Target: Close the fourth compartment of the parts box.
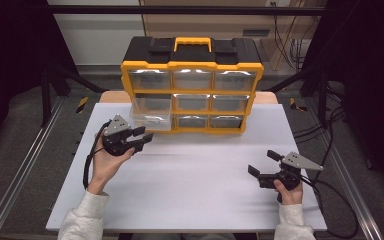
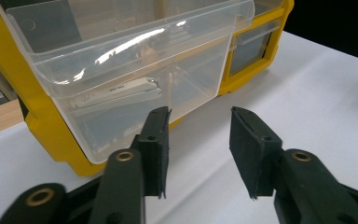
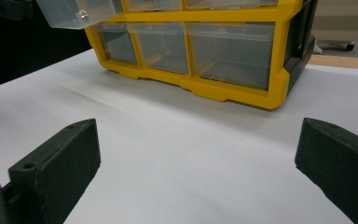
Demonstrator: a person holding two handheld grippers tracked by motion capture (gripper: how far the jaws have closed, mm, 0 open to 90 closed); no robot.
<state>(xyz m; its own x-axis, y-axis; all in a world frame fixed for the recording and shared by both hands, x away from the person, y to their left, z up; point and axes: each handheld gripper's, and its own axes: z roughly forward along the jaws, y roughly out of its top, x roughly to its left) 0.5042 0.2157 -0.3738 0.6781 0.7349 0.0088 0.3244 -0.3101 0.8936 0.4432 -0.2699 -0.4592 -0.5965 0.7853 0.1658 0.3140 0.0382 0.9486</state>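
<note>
drawer [image 2: 135, 70] just beyond left jaws

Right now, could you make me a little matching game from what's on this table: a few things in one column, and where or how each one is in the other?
Things:
1. left hand-held gripper
2. right hand-held gripper
3. clear drawer
4. carry handle

Places or states:
A. on top of the yellow organiser, at the middle
B. pulled out at the organiser's lower left, a white item lying inside
C. jaws open, close in front of the pulled-out drawer
D. jaws open, over bare white table near the right edge

Pairs: 1-C, 2-D, 3-B, 4-A
</note>
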